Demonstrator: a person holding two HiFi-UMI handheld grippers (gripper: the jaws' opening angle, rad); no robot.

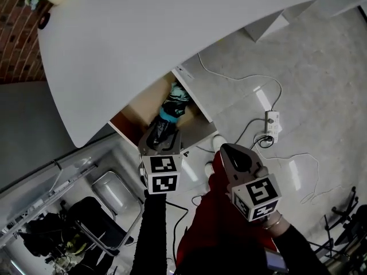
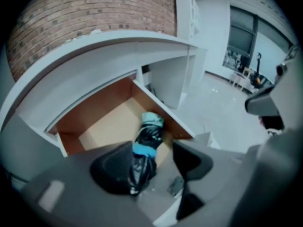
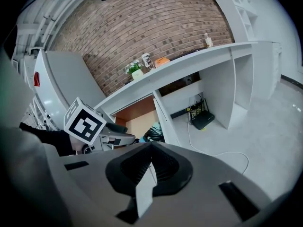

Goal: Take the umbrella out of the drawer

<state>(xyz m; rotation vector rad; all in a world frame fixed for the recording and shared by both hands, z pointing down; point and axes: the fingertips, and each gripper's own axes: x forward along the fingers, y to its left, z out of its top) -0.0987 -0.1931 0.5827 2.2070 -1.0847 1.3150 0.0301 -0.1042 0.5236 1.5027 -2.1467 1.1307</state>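
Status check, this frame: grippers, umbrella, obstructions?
Left gripper jaws apart, lined up over umbrella, no grip. Right gripper jaws together, empty. Umbrella lying in open drawer. Nothing blocking.

Your left gripper [image 1: 160, 135] points toward 12 o'clock, its jaws standing apart. Your right gripper [image 1: 236, 156] sits at its 4 o'clock, jaws pressed together, aimed toward 11 o'clock. Both forearms [image 1: 152, 228] reach in from 6 o'clock.

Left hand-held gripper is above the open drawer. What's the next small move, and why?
Probably ease the left hand-held gripper down around the umbrella: its jaws stand apart, and the umbrella lies in the drawer, lined up between them but seemingly not yet gripped.
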